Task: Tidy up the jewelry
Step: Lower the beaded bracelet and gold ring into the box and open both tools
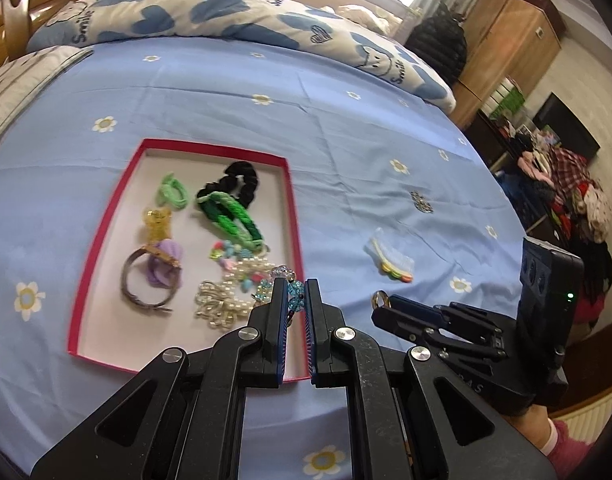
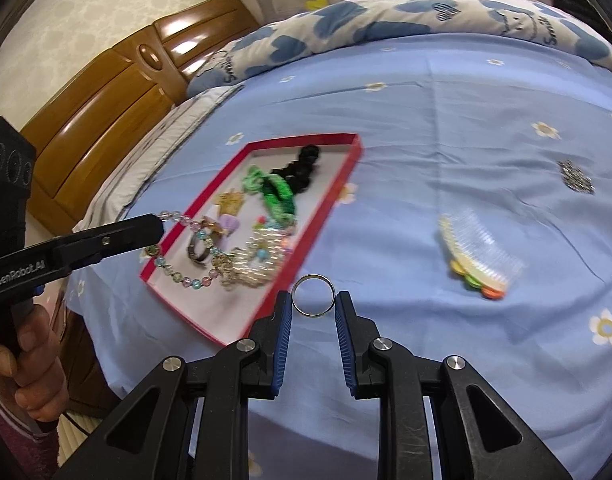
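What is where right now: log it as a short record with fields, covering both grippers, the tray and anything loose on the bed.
left gripper: jaws shut on beaded bracelet, which dangles over the tray's near edge
right gripper: jaws shut on metal ring, held above the sheet beside the tray
red tray: holds black scrunchie, green braided band, pearl pieces, other hair ties
loose on blue bedsheet: hair comb, small silver brooch-like piece
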